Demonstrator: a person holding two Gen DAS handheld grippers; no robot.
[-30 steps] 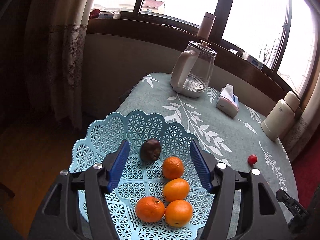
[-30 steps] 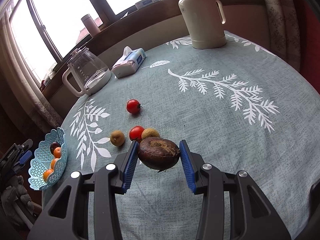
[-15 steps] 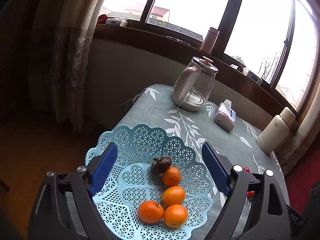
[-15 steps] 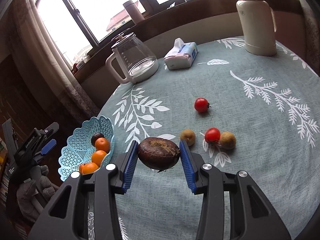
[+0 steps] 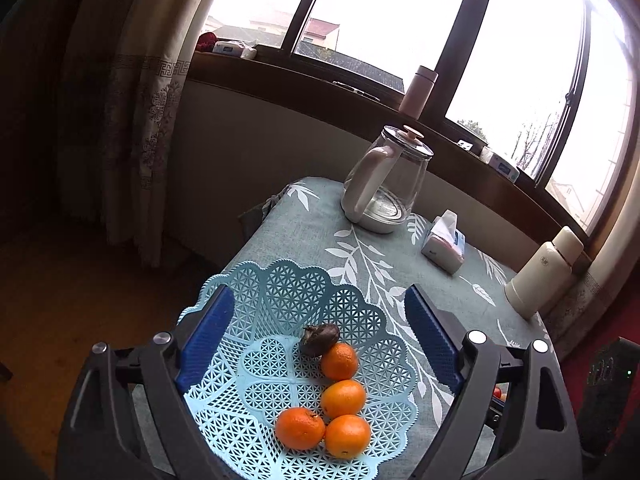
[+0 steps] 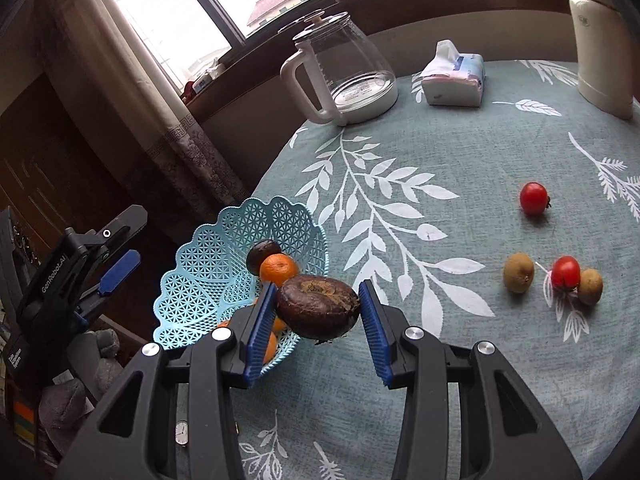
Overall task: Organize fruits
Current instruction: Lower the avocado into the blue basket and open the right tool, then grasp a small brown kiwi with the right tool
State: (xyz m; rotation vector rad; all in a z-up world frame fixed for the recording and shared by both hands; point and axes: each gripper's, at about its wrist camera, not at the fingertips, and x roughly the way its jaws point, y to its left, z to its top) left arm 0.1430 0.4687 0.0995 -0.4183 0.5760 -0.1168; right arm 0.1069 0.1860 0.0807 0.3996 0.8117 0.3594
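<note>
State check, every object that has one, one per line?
Left tool: open, empty, above the basket.
Right tool: shut on the large dark brown fruit.
Light blue lattice plastic basket: upright, holds four oranges and a small dark fruit.
Clear glass kettle: upright, lid on.
Tissue pack: opened, tissue sticking out.

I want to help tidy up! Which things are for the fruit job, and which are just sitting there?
For the job: blue basket, oranges, dark fruit in the right tongs, tomatoes, brown fruits.

Just sitting there: glass kettle, tissue pack, cream flask.
</note>
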